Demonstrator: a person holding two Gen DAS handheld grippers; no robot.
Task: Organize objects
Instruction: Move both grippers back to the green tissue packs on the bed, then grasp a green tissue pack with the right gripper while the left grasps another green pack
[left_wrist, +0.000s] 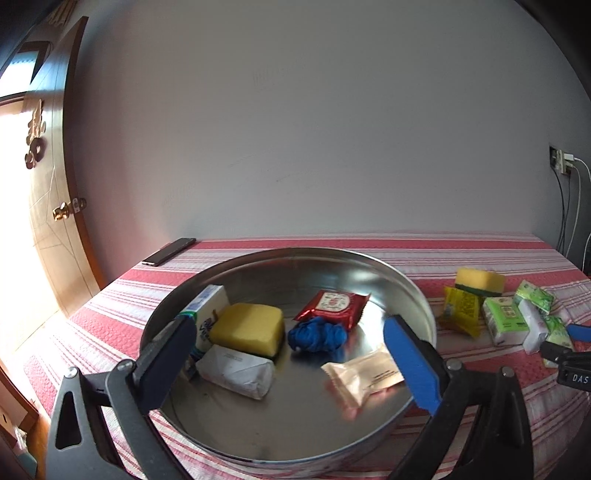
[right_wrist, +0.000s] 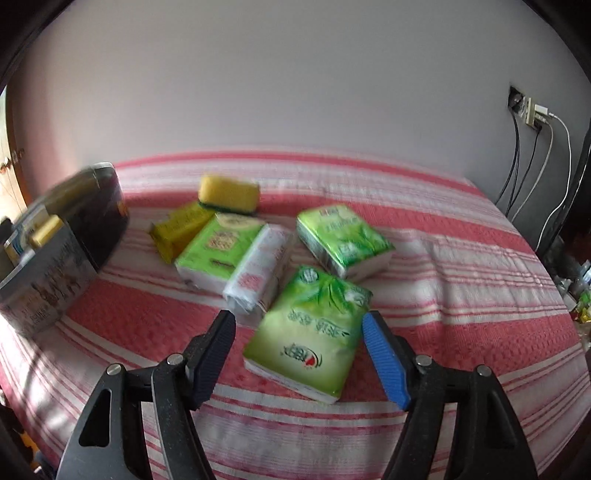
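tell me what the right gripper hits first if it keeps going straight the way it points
Most likely the nearest green tissue pack, which lies on the striped cloth right ahead of the open right gripper, roughly between its fingertips. Depth is unclear through the fisheye.

In the left wrist view, the round metal tray (left_wrist: 417, 291) has bare floor at its lower middle; a sponge (left_wrist: 249, 326), blue cloth (left_wrist: 317, 334) and packets crowd the rest. In the right wrist view, tissue packs (right_wrist: 310, 332) cluster mid-frame; the striped surface (right_wrist: 461, 295) lies open to the right and lower left.
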